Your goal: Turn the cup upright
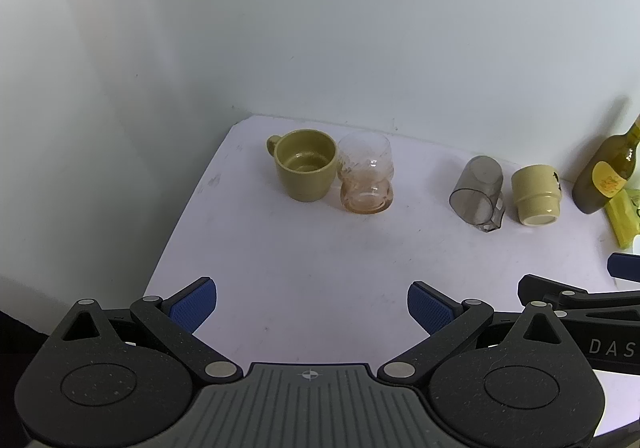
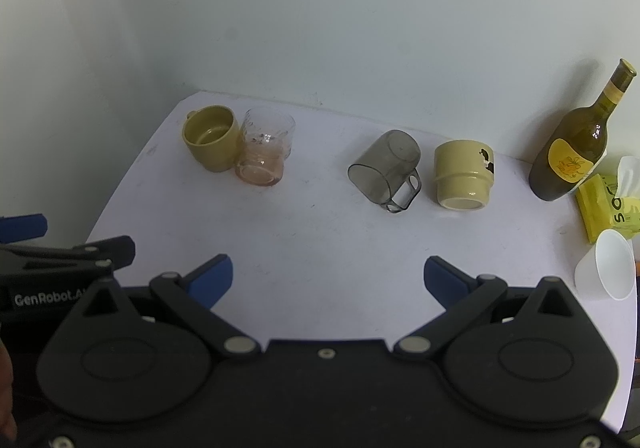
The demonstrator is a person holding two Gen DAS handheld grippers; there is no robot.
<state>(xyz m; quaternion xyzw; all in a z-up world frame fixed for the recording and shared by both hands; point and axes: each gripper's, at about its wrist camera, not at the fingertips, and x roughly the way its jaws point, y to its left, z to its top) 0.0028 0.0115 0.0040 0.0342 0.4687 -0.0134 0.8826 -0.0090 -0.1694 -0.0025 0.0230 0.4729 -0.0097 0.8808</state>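
A smoky grey clear cup with a handle (image 2: 386,170) lies on its side on the white table, mouth toward me; it also shows in the left wrist view (image 1: 477,192). A cream cup (image 2: 463,175) stands upside down right of it, also in the left wrist view (image 1: 536,194). An olive mug (image 1: 306,164) and a pinkish glass (image 1: 366,174) stand upright at the back left, touching. My left gripper (image 1: 312,308) and my right gripper (image 2: 328,280) are both open and empty, well short of the cups.
A dark wine bottle (image 2: 576,144) stands at the back right next to a yellow tissue pack (image 2: 604,204). A white paper cup (image 2: 612,268) lies on its side by the right table edge. A white wall (image 1: 320,28) backs the table (image 1: 320,248).
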